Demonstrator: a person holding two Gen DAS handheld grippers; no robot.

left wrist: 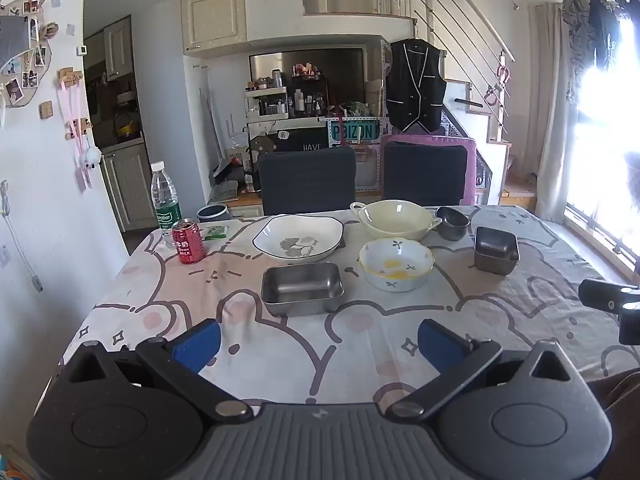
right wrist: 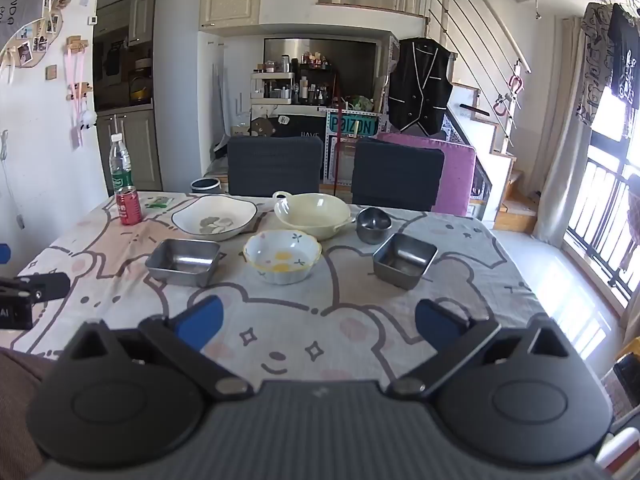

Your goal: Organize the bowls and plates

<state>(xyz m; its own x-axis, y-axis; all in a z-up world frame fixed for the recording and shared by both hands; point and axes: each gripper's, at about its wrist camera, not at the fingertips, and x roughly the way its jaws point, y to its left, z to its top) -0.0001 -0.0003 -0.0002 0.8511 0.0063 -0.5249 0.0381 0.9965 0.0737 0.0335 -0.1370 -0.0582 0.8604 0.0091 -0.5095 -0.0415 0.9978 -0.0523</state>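
Dishes stand on the cartoon tablecloth (left wrist: 200, 280): a white leaf-print plate (left wrist: 299, 237), a cream two-handled bowl (left wrist: 395, 220), a floral bowl (left wrist: 396, 264), a steel rectangular tray (left wrist: 302, 288), a square steel bowl (left wrist: 496, 249) and a small round steel bowl (left wrist: 452, 222). My left gripper (left wrist: 318, 344) hovers open over the near table edge, nothing between its blue pads, the tray just ahead. My right gripper (right wrist: 318, 326) is open and empty too, short of the floral bowl (right wrist: 282, 255), with the tray (right wrist: 183, 261) to its left and the square bowl (right wrist: 404, 260) to its right.
A red drink can (left wrist: 188, 241), a water bottle (left wrist: 164, 196) and a small green packet (left wrist: 216, 232) sit at the far left of the table. Two dark chairs (left wrist: 308, 180) stand behind it. A window (right wrist: 608, 220) is at the right.
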